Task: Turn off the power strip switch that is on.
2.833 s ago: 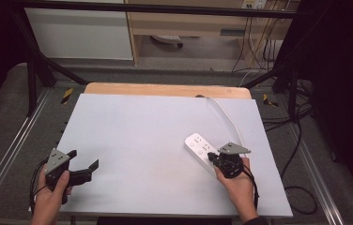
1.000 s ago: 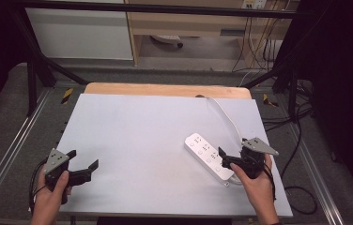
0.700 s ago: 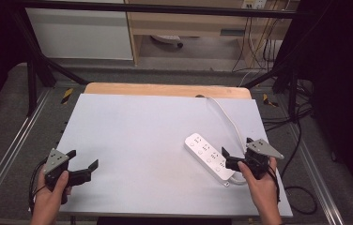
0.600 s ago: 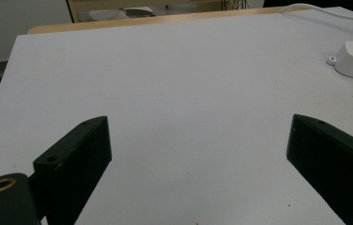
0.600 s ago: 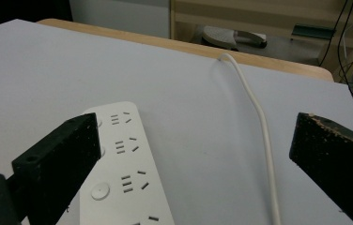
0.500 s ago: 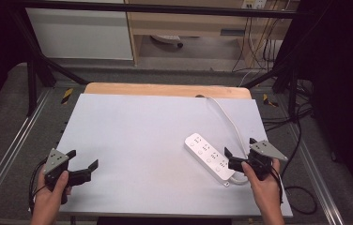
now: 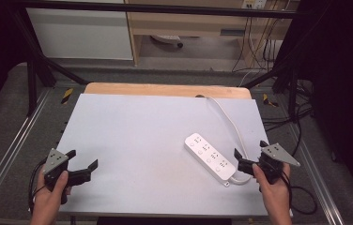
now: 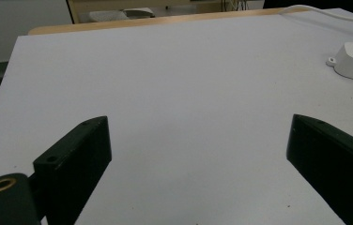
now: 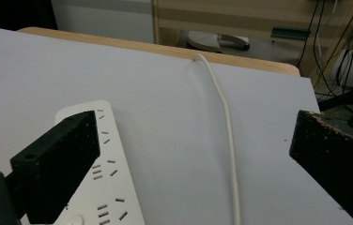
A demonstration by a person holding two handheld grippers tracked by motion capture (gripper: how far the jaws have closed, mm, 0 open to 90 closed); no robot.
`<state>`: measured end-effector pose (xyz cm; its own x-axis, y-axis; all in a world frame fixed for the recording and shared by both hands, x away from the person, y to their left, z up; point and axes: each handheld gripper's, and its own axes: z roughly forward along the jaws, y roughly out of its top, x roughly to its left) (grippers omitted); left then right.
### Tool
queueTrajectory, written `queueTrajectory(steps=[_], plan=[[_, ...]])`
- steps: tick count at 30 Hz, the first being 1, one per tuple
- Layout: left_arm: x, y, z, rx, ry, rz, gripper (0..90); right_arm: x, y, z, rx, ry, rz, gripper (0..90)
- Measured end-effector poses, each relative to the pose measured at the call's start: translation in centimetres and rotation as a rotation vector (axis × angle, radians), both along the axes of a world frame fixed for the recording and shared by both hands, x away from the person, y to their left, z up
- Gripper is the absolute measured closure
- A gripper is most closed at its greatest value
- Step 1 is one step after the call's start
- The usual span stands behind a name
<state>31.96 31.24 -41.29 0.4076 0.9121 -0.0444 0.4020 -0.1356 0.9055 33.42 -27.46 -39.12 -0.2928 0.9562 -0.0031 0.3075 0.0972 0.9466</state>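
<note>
Gaping wide, each hand-held gripper: left (image 7: 81, 165), right (image 7: 249, 154) perhaps above the power strip (image 9: 100, 187).

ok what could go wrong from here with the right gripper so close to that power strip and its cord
The right gripper hangs open beside the power strip, near the table's right edge. A careless nudge could push the strip askew. The white cord loops by the strip's near end and runs off the far edge, so a jaw might snag it and drag the strip.
</note>
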Motion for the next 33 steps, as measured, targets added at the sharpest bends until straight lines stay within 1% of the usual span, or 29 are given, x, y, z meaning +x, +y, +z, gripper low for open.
queueTrajectory(steps=[4, 10, 17, 19, 22, 26, 28, 29, 30, 33], plan=[[0.0, 0.0, 0.0, 0.0, -0.001, -0.001, 6.9, -0.3, -0.7, -0.1, 0.003, -0.003, -0.009, 2.3], [0.0, 0.0, 0.0, 0.0, 0.0, 0.0, 6.8, -0.5, -1.7, -0.5, -0.007, 0.003, -0.029, 2.5], [0.0, 0.0, 0.0, 0.001, 0.0, 0.0, 6.9, -0.5, -3.0, -1.4, -0.025, 0.029, -0.059, 4.6], [0.0, 0.0, 0.0, 0.002, 0.0, 0.001, 6.8, -0.4, -3.4, -1.7, -0.034, 0.038, -0.075, 6.2], [0.0, 0.0, 0.0, 0.002, 0.0, -0.001, 6.8, -0.2, -3.9, -2.1, -0.053, 0.07, -0.09, 6.9], [0.0, 0.0, 0.0, 0.002, 0.0, -0.002, 6.8, 0.0, -4.6, -3.1, -0.053, 0.125, -0.093, 7.2], [0.0, -0.1, 0.0, 0.002, 0.001, 0.0, 6.8, 0.1, -4.9, -3.5, -0.062, 0.151, -0.099, 7.5], [0.0, -0.1, 0.0, 0.002, 0.0, -0.002, 6.8, 0.2, -5.1, -3.6, -0.062, 0.153, -0.1, 7.6], [0.0, -0.1, 0.0, 0.003, 0.0, -0.003, 6.8, 0.3, -5.1, -3.8, -0.05, 0.165, -0.098, 7.6], [0.0, -0.1, 0.0, 0.003, 0.002, -0.005, 6.9, 0.7, -5.3, -4.4, -0.047, 0.198, -0.111, 7.5]])
